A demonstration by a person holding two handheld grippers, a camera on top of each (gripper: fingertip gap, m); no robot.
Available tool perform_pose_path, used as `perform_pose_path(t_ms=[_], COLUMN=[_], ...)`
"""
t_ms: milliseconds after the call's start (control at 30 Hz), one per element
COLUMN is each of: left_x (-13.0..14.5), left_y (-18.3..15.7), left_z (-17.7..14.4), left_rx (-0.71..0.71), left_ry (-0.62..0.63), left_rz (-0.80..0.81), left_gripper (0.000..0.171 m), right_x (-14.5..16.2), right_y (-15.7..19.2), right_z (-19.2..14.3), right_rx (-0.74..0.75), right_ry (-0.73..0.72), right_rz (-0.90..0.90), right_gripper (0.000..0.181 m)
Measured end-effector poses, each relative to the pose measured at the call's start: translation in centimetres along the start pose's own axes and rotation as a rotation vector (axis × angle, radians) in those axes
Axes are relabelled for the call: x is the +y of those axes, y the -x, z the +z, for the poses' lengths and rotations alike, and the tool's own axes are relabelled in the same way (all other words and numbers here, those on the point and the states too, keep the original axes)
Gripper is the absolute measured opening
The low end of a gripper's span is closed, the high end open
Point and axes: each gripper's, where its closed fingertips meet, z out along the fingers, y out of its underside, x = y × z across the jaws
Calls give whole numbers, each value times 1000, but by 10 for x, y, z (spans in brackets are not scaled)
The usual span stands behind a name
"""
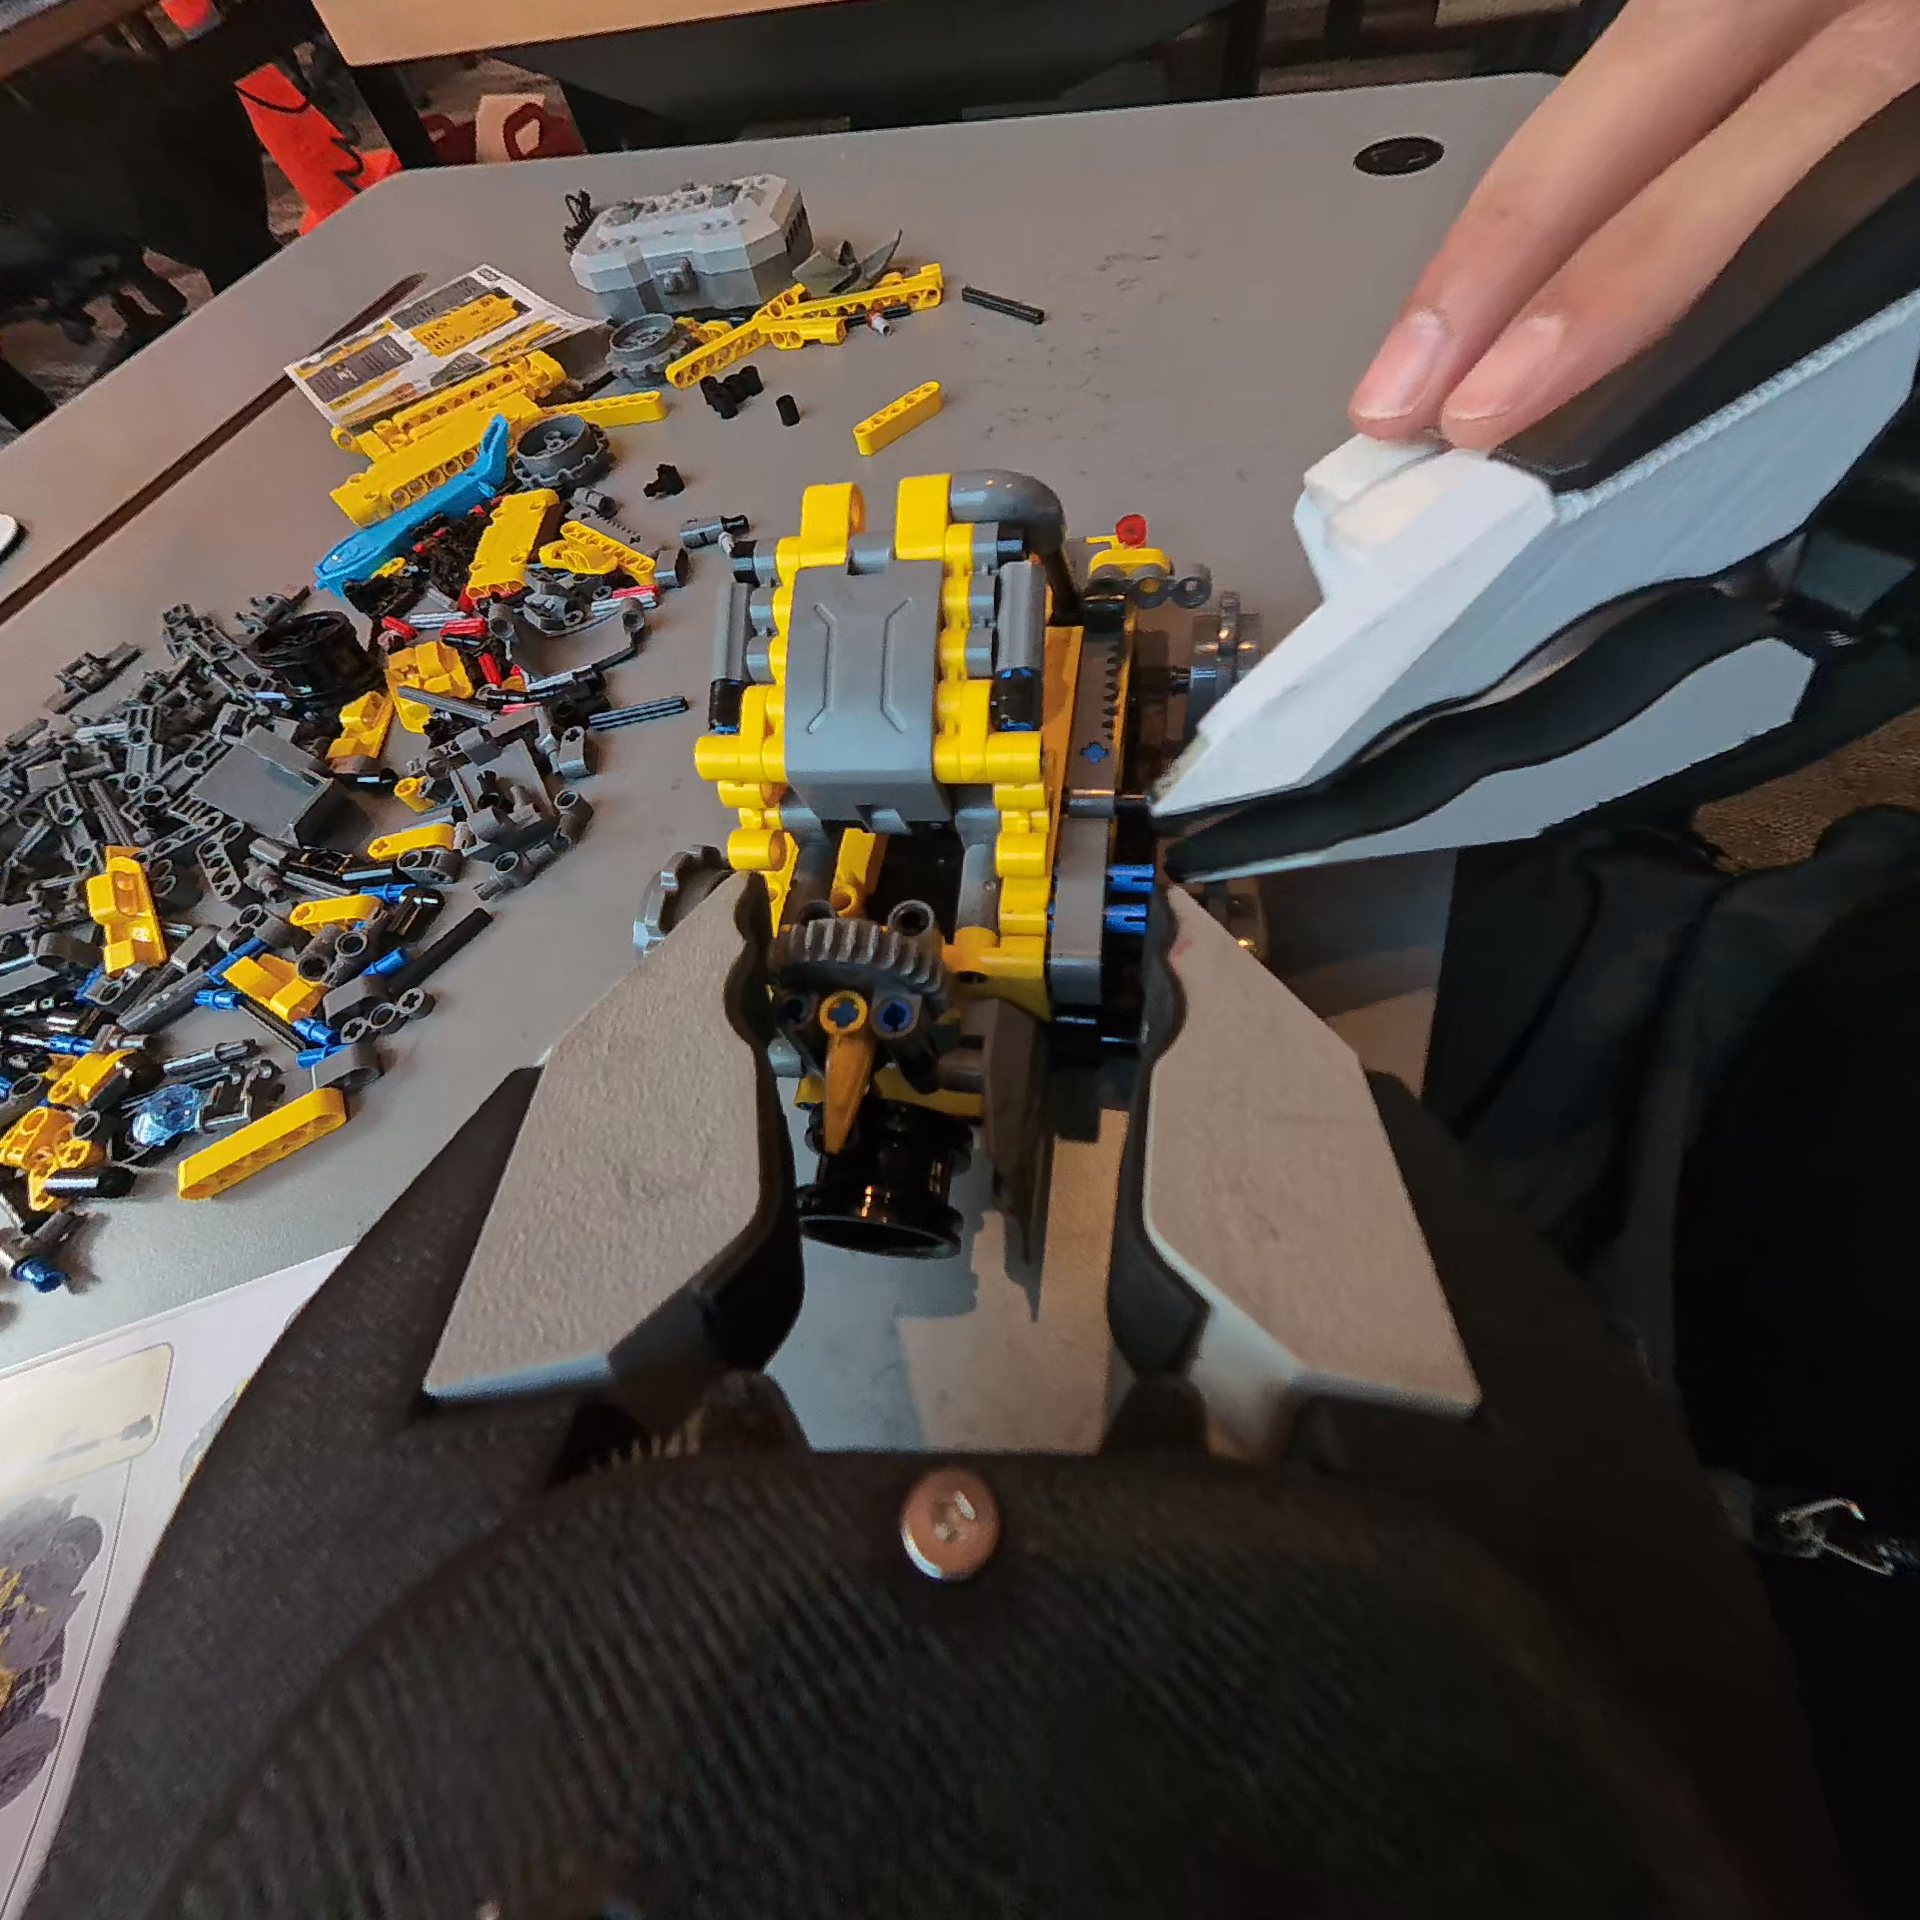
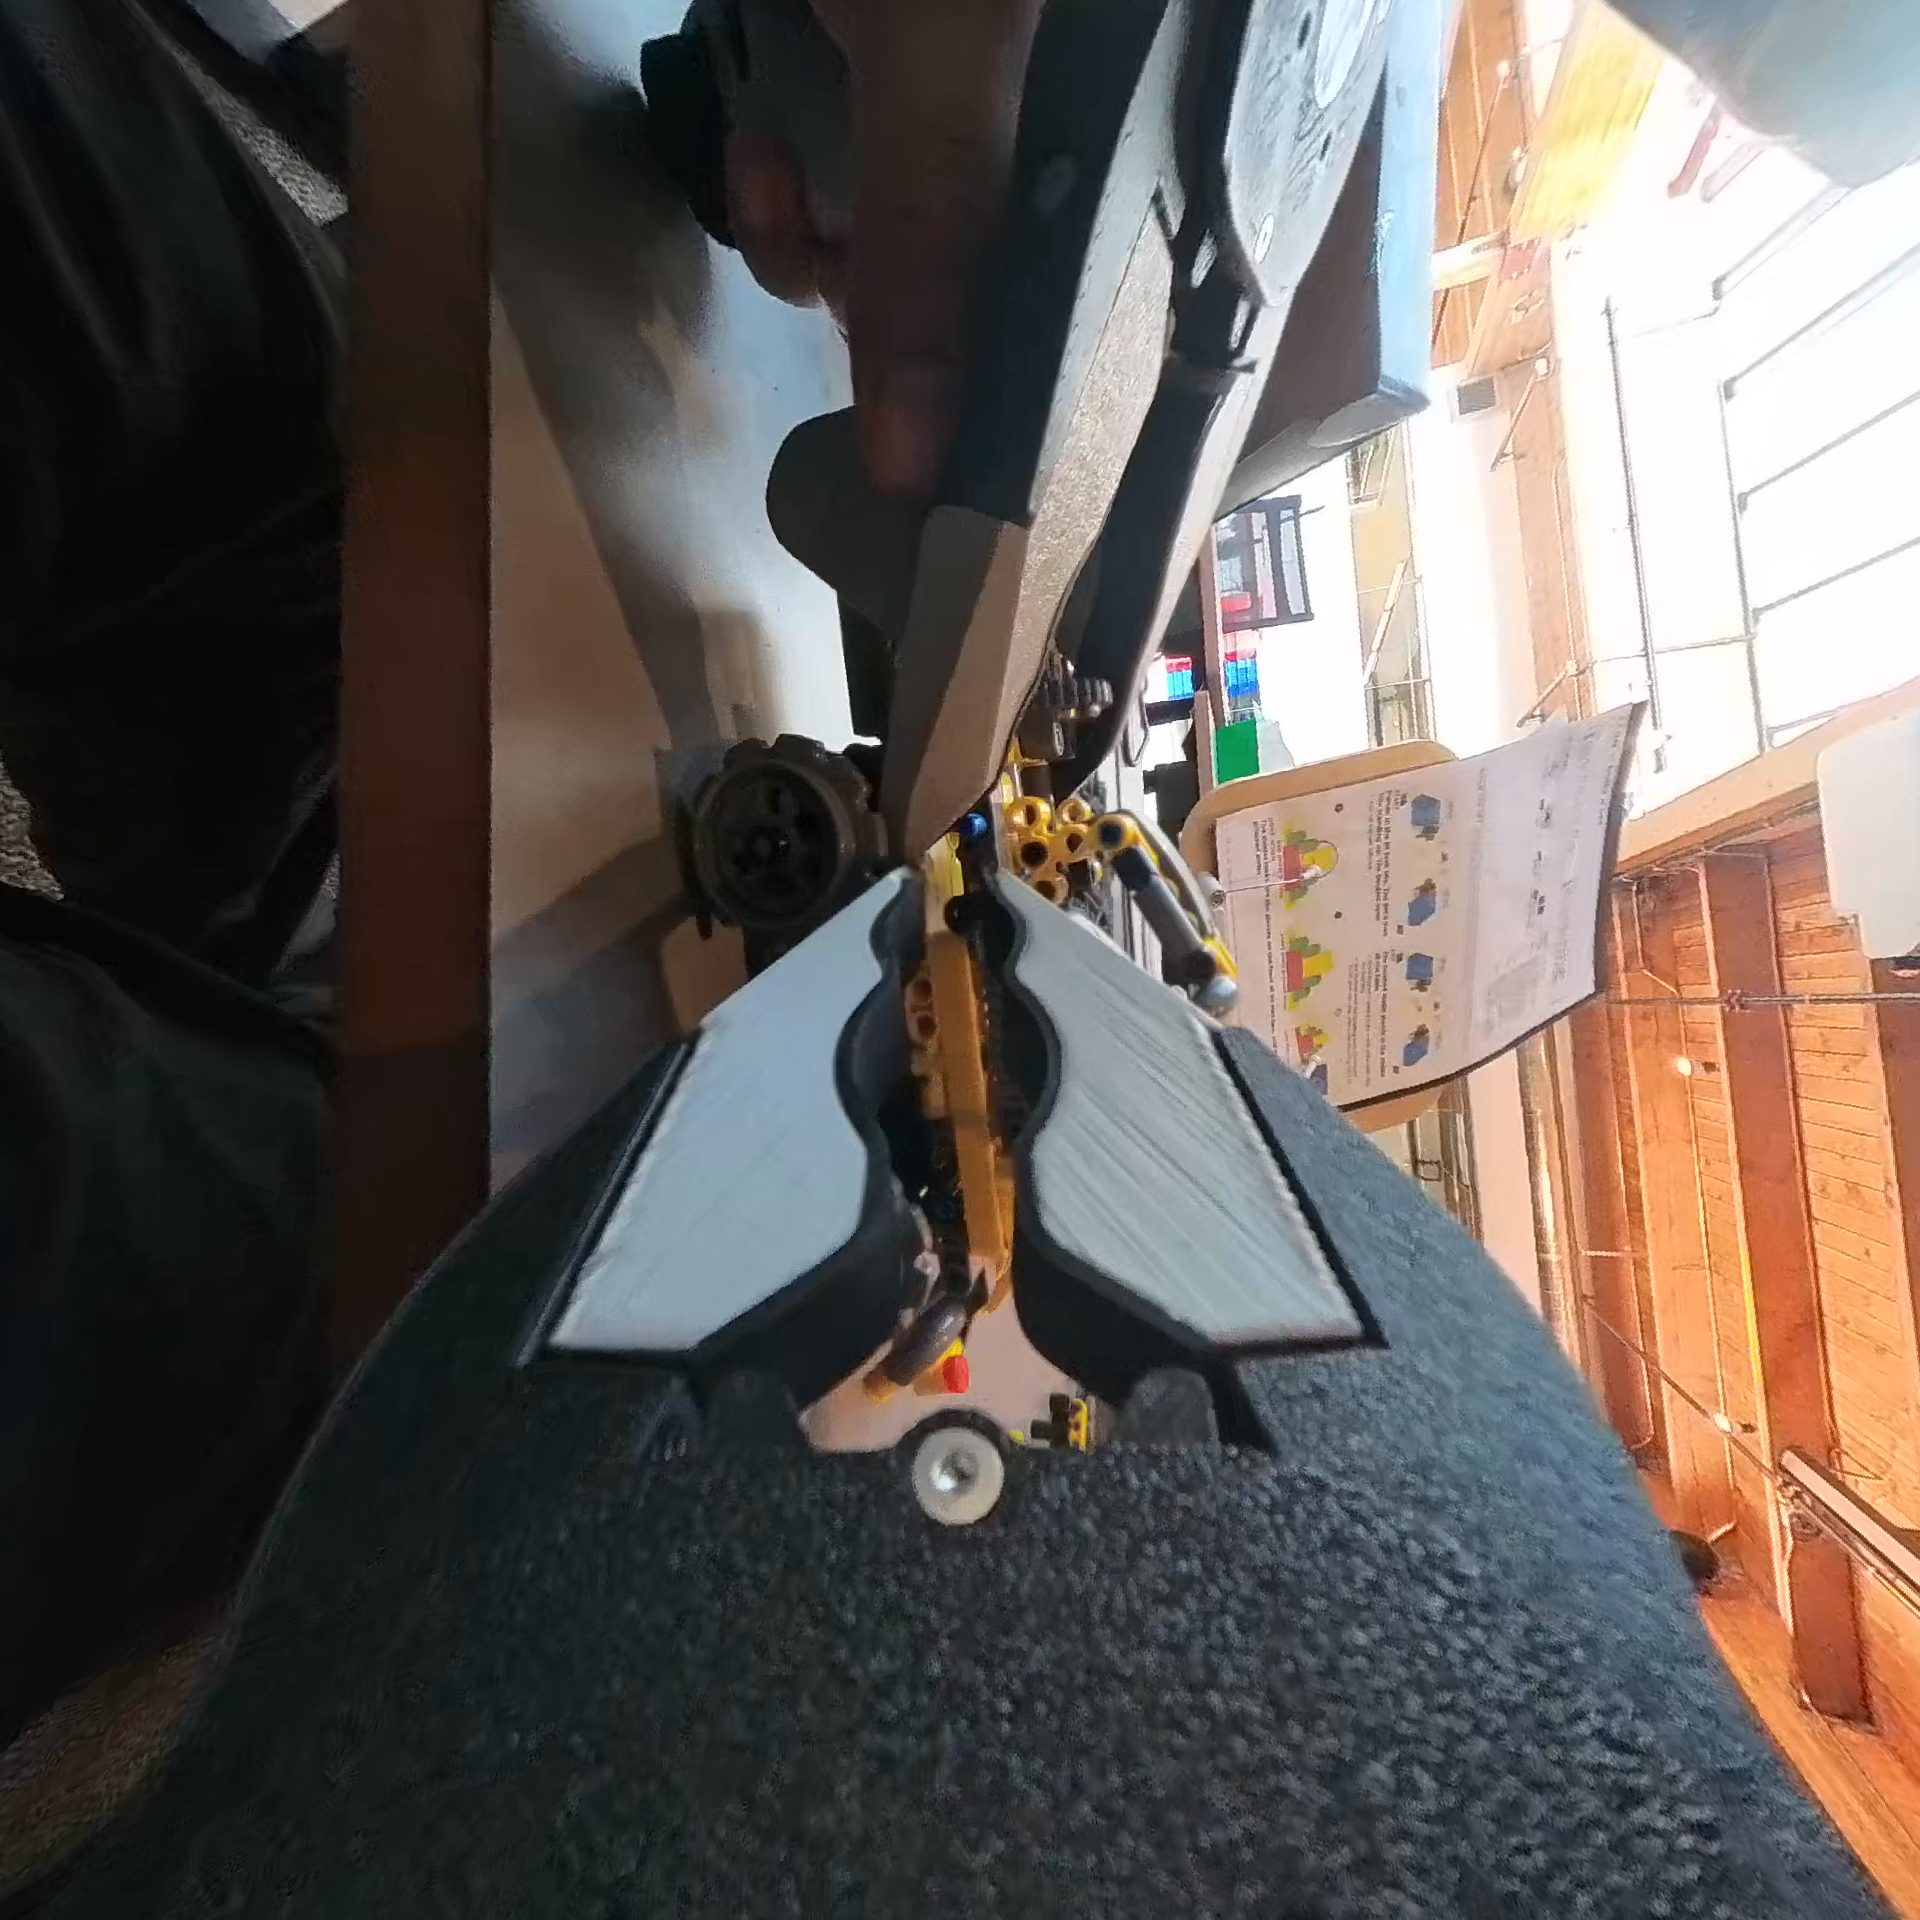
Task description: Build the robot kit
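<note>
A yellow and grey brick-built vehicle model point(image 1: 862, 707) stands on the grey table point(image 1: 1143, 343). My left gripper point(image 1: 945, 925) has grey fingers. It is closed on the model's near end, around a dark gear and a black hub. My right gripper point(image 1: 1169, 842) has white fingers and reaches in from the right. It is pinched on the model's right side panel, with a person's hand point(image 1: 1558, 260) on it. In the right wrist view my right gripper point(image 2: 951, 888) clamps the model's yellow beam point(image 2: 951, 1039). There the left gripper's finger point(image 2: 966, 665) sits just above, next to a grey wheel hub point(image 2: 769, 842).
Loose yellow, grey, black and blue parts point(image 1: 260, 831) cover the table's left side. A blue lever tool point(image 1: 416, 509), a leaflet point(image 1: 436, 332) and a grey box point(image 1: 691, 244) lie behind them. A booklet point(image 1: 83, 1507) lies near left. A black bag point(image 1: 1662, 1039) is at right.
</note>
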Motion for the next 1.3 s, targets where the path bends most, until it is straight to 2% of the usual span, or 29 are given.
perform_pose_path(t_ms=[533,1133,1300], left_x=[0,-1,-1], left_y=[0,0,0], left_z=[0,1,2], left_rx=[-13,-20,-17], left_ry=[4,5,4], left_rz=[-7,-12,-10], left_gripper=[69,69,69], right_x=[5,9,8], right_y=[-4,-2,-2], right_z=[0,-2,-2], right_rx=[95,127,143], right_ry=[9,-7,-10], right_rz=[28,75,25], right_gripper=[11,7,7])
